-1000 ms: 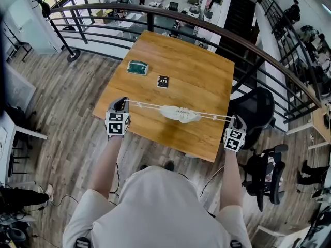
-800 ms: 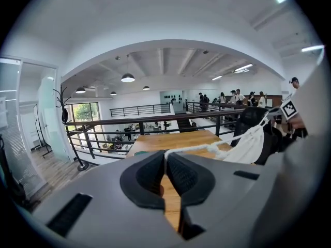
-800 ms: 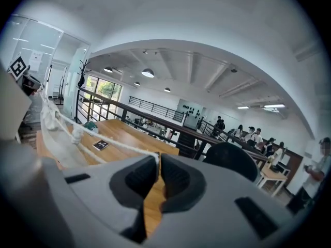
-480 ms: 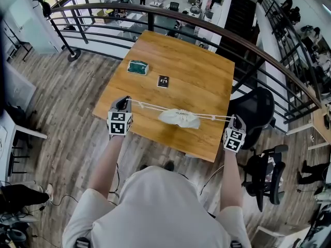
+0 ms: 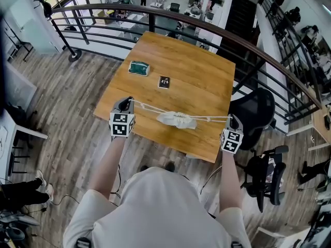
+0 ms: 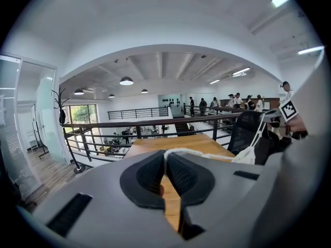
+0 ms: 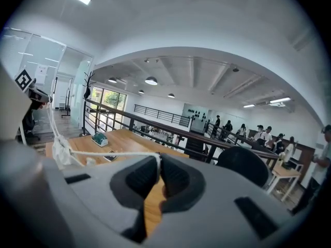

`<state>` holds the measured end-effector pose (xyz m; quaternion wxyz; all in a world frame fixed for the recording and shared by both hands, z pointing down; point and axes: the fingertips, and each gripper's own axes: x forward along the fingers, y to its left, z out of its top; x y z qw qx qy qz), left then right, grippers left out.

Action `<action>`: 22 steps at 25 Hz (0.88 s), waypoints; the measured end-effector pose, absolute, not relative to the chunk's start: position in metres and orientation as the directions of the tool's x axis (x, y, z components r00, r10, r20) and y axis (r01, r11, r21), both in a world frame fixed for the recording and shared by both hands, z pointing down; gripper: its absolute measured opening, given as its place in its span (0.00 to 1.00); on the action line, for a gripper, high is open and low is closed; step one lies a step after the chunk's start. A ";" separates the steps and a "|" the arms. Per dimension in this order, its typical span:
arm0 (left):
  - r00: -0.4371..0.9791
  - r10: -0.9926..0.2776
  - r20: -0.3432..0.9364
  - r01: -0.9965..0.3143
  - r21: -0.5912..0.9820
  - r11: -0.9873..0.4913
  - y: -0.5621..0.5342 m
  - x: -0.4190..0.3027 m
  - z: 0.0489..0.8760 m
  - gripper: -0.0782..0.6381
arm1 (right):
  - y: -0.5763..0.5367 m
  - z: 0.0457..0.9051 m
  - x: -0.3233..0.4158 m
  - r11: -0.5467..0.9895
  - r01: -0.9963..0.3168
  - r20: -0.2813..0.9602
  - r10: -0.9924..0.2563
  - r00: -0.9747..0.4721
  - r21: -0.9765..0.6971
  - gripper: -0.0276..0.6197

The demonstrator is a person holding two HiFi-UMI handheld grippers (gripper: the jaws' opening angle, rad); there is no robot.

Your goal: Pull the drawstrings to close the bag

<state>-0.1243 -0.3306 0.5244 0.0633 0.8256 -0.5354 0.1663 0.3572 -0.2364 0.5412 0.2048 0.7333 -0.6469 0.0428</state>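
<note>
A small white drawstring bag point(image 5: 177, 120) hangs bunched above the near part of the wooden table point(image 5: 196, 71), strung between both grippers by its white cords point(image 5: 147, 108). My left gripper point(image 5: 125, 105) is shut on the left cord point(image 6: 199, 152), which leaves its jaws at the tips. My right gripper point(image 5: 234, 121) is shut on the right cord point(image 7: 114, 153). The bag point(image 6: 247, 155) shows at the right of the left gripper view, and the bag point(image 7: 61, 151) shows at the left of the right gripper view.
A green box point(image 5: 138, 67) and a small black card point(image 5: 164, 81) lie on the far half of the table. A curved black railing point(image 5: 155, 15) runs behind the table. Black office chairs point(image 5: 258, 110) stand to the right.
The bag has bunched up smaller and shifted slightly left and lower. The right gripper has moved a little inward and nearer. The cords now slope down toward the bag.
</note>
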 end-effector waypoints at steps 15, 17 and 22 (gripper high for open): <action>0.448 -0.840 0.307 -0.876 -0.038 -0.481 -0.321 -0.101 0.507 0.10 | -0.237 0.517 0.308 0.006 -0.978 0.292 -0.955 0.056 0.207 0.05; 0.460 -0.834 0.304 -0.871 -0.031 -0.491 -0.319 -0.096 0.506 0.10 | -0.236 0.513 0.303 0.013 -0.978 0.287 -0.957 0.048 0.207 0.05; 0.491 -0.818 0.299 -0.853 -0.024 -0.521 -0.313 -0.082 0.505 0.10 | -0.236 0.509 0.290 0.035 -0.977 0.282 -0.959 0.025 0.208 0.05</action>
